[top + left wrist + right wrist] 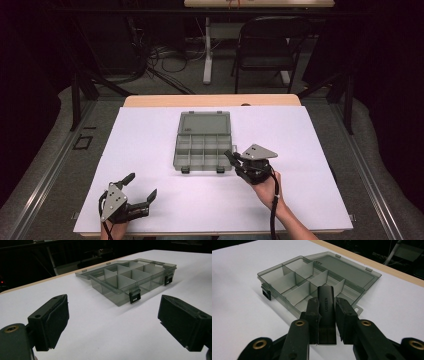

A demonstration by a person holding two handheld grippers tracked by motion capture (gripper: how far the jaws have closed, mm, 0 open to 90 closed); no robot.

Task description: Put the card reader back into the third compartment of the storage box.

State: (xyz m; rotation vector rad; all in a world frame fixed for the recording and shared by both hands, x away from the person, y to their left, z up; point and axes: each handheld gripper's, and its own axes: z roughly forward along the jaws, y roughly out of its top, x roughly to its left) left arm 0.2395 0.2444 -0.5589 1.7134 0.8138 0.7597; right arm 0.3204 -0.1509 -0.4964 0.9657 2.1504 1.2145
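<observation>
Smoky plastic organizer box (pixel 204 145) lies open, its compartments bare. My right gripper (pixel 326 305) pinches a black UGREEN adapter (pixel 326 315) beside it; my left gripper (pixel 141 185) is spread.

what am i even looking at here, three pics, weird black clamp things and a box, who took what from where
A person at a table holds a hand-operated claw in each hand; there is no robot. The high view looks down from above the person: the left claw is open and empty near the front edge, and the right claw is beside the box. The other two pictures come from cameras riding on each claw, looking along its jaws. On the white table lies a smoky clear plastic compartment box, lid open flat, compartments empty. In the right gripper view the right claw is shut on a small black item marked UGREEN.
</observation>
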